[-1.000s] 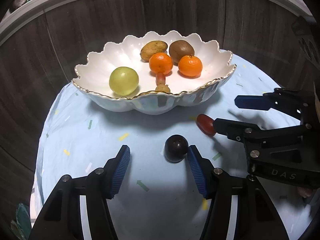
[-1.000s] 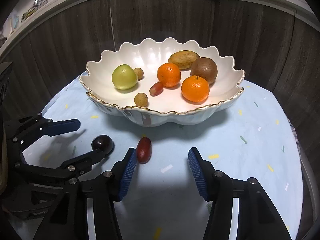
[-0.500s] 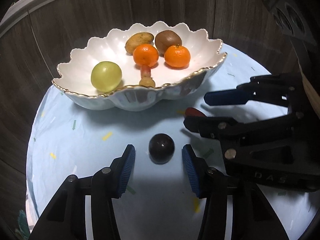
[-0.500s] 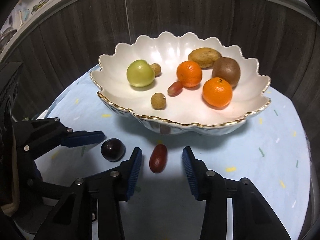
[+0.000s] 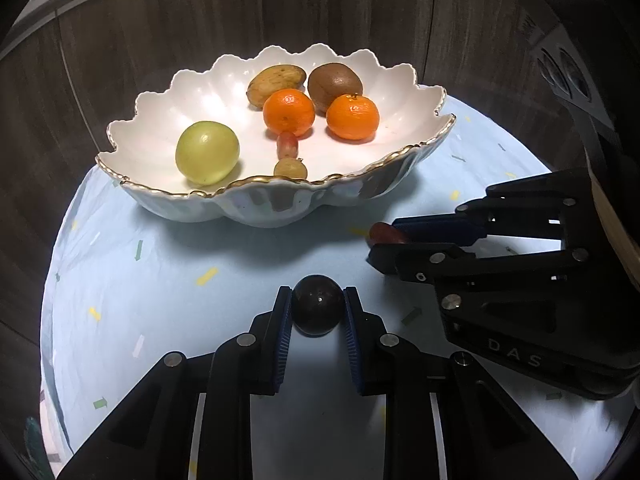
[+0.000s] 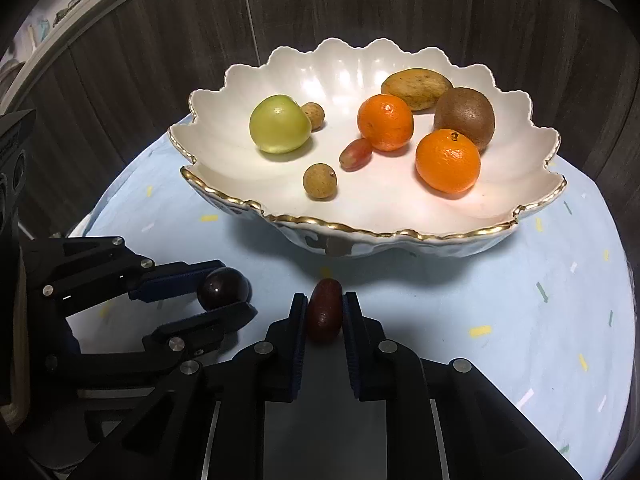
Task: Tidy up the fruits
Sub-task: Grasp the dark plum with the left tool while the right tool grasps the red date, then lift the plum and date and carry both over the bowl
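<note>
On the blue cloth: two fruits left, both just before the scalloped bowl (image 6: 376, 236).
Left gripper (image 5: 318, 312): clenched on the dark plum (image 5: 318, 310).
Right gripper (image 6: 325, 316): clenched on the red grape (image 6: 325, 314).
Done: nine fruits already in the bowl.
Left: lift both over the gold rim.
Room: bare bowl floor front-centre; grippers close together.

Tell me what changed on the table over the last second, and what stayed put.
Both tools closed. The left tool shut its open jaws on the dark round fruit, which had lain by its right pad. The right tool shifted left and clamped the red oblong fruit. Both fruits stay on the blue cloth. The white bowl and its fruit are unchanged.
</note>
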Demonstrator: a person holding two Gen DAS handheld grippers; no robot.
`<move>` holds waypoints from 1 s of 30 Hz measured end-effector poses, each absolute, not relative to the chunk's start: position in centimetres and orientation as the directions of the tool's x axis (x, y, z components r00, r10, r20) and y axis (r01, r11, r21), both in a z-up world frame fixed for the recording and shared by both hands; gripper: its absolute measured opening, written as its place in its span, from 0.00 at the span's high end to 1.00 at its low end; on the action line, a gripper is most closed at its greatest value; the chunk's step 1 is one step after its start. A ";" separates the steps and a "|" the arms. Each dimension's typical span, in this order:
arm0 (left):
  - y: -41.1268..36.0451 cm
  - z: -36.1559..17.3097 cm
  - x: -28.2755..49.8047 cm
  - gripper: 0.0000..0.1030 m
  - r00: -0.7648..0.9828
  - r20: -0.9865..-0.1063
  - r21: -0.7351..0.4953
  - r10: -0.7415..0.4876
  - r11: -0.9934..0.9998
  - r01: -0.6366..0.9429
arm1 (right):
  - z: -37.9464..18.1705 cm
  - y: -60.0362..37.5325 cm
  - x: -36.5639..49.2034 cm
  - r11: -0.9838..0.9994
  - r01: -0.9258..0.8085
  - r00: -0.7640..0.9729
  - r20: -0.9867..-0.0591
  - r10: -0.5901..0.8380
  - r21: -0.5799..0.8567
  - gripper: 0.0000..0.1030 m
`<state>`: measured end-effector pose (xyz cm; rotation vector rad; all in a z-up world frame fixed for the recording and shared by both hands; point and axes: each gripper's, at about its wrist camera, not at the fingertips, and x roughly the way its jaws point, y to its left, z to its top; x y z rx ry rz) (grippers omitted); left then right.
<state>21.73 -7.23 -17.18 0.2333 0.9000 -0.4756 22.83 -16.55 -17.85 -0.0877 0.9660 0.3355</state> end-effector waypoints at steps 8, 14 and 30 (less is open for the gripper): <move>-6.7 -16.1 21.5 0.76 0.542 -0.790 -0.007 -0.286 0.889 0.458 | -16.7 -17.3 21.6 0.956 -0.280 0.535 -0.813 0.231 0.087 0.82; -6.9 -14.0 20.2 0.76 0.566 -0.771 -0.008 -0.292 0.893 0.450 | -14.9 -17.2 20.0 0.960 -0.266 0.558 -0.797 0.230 0.090 0.82; -5.3 -9.0 17.6 0.76 0.612 -0.754 -0.006 -0.238 0.935 0.356 | -9.9 -16.6 16.8 0.971 -0.219 0.637 -0.740 0.215 0.094 0.82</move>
